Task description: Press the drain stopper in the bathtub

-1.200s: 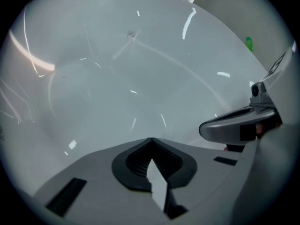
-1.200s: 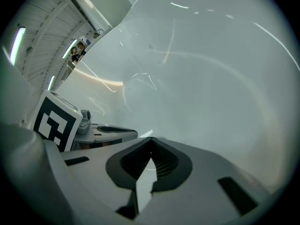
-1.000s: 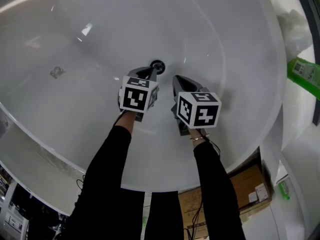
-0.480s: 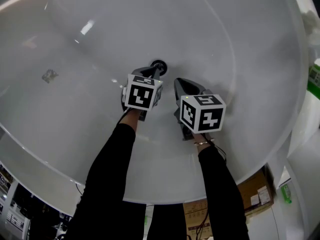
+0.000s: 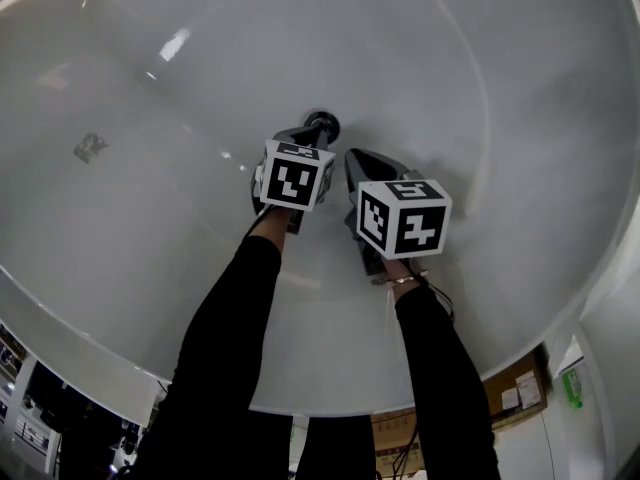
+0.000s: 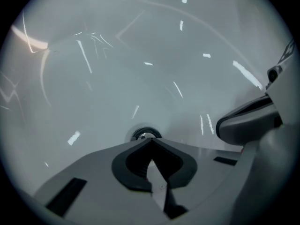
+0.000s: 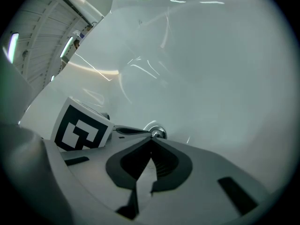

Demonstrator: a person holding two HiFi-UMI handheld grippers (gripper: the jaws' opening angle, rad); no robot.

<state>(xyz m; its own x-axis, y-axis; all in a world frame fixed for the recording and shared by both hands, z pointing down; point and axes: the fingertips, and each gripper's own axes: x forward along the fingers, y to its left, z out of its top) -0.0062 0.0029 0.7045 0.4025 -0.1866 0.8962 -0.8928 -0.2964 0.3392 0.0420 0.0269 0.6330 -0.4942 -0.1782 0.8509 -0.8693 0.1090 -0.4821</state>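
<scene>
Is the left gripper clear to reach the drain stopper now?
Probably yes: the left gripper, shut, points at the drain stopper just ahead, nothing between; the right gripper is aside.

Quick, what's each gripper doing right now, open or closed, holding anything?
Left gripper: closed, holding nothing, tips at the drain stopper.
Right gripper: closed, holding nothing.

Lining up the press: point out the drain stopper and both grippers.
drain stopper (image 5: 322, 124), head view, its round top.
left gripper (image 6: 150, 140), left gripper view, closed jaw tips.
right gripper (image 7: 151, 142), right gripper view, closed jaw tips.
</scene>
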